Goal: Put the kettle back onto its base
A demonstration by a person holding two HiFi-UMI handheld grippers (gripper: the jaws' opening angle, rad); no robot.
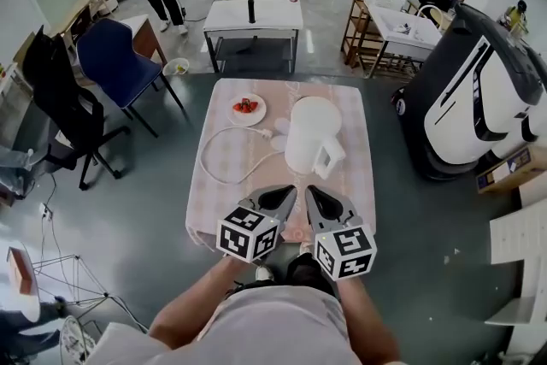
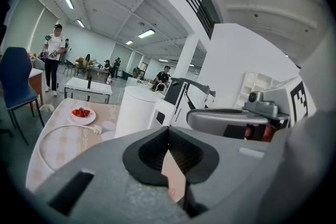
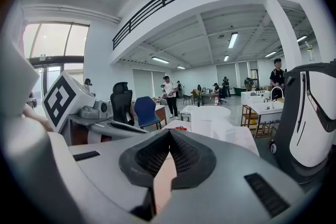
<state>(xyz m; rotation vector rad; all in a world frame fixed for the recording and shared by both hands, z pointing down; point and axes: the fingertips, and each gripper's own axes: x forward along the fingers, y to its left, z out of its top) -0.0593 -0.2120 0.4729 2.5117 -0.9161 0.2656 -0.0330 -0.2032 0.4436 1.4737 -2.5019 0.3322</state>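
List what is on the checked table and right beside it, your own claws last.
Cloth-covered table: 1, pale pink checks, centre of view.
White plastic kettle: 1, white, upright, right of table centre.
Round plate of strawberries: 1, white with red fruit, table's far left.
Power cord: 1, white, looped left of kettle.
Padded chair: 1, blue, floor left of table.
Large machine: 1, white and black, floor right.
Left claw: 1, grey, shut, near edge.
Right claw: 1, grey, shut, beside it.

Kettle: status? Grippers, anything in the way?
Left gripper and right gripper shut, empty, short of the kettle. Kettle upright on table, untouched. Plate of strawberries and cord lie off to one side, not between.
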